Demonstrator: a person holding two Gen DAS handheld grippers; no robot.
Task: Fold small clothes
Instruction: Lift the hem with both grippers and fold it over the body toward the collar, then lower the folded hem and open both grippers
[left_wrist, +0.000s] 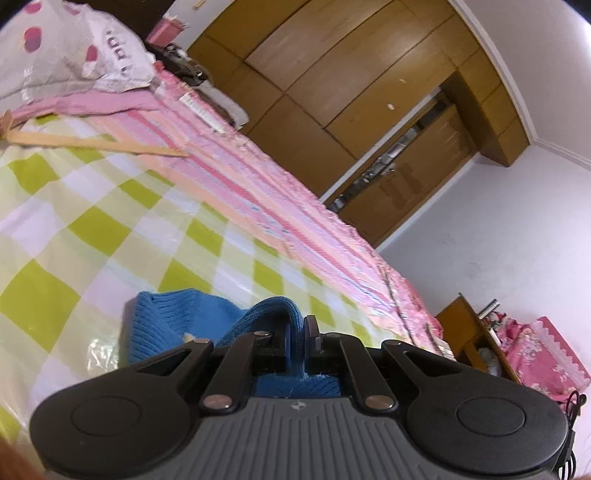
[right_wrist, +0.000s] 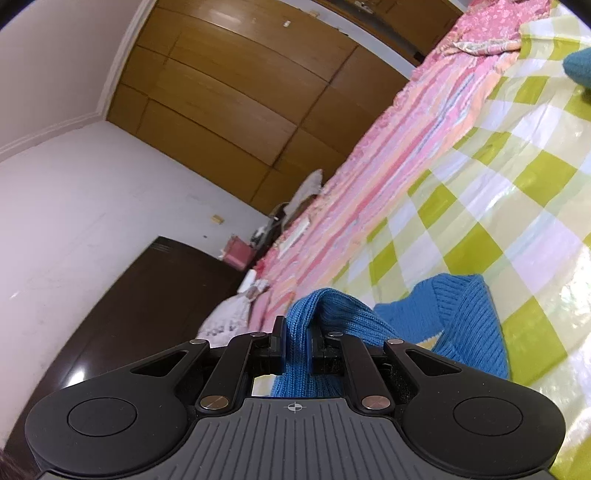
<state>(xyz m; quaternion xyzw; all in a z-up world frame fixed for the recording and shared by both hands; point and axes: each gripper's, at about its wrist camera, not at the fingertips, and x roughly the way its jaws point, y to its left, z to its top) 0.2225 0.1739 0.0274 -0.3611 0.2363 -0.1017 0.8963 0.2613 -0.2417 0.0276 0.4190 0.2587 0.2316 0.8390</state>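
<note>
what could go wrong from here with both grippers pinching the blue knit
1. Each hand-held gripper, left and right, pinches only a narrow fold of the blue knit sweater; the stretchy fabric might slip out.
2. The sweater's loose part trails on the glossy checkered cover and may drag or bunch, spoiling the fold.

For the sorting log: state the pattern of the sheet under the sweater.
Checked: lime-green, pale yellow and white squares on the sheet. Clearest in the left wrist view.
</note>
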